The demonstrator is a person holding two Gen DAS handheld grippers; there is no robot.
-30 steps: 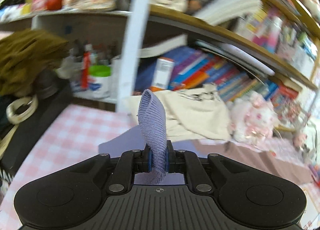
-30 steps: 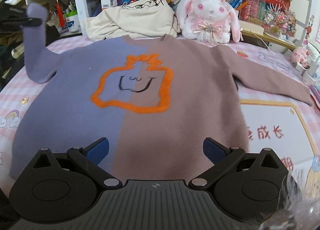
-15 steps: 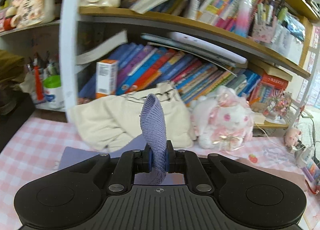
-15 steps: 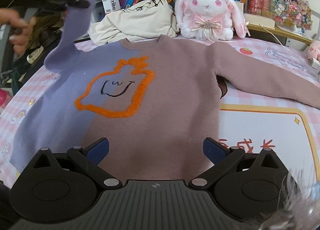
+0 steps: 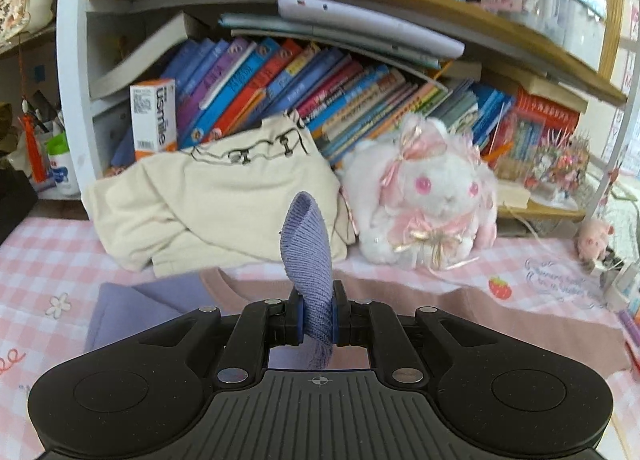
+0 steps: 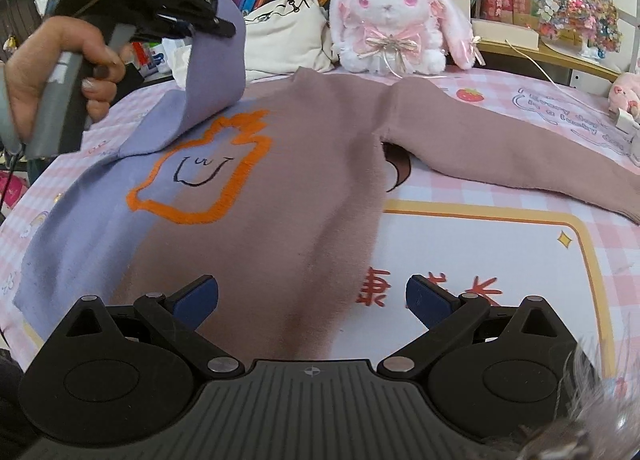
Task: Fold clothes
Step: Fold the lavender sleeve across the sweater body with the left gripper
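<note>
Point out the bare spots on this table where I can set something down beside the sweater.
Free: the cartoon-print mat between the sweater body and its mauve sleeve, and the pink check cloth left of the lilac shoulder. Crowded: the back edge, with the cream bag, plush rabbit and bookshelf.

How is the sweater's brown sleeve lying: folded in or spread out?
Spread out. The brown sleeve lies flat, stretched sideways off the sweater; only the purple sleeve is lifted, in the left gripper.
</note>
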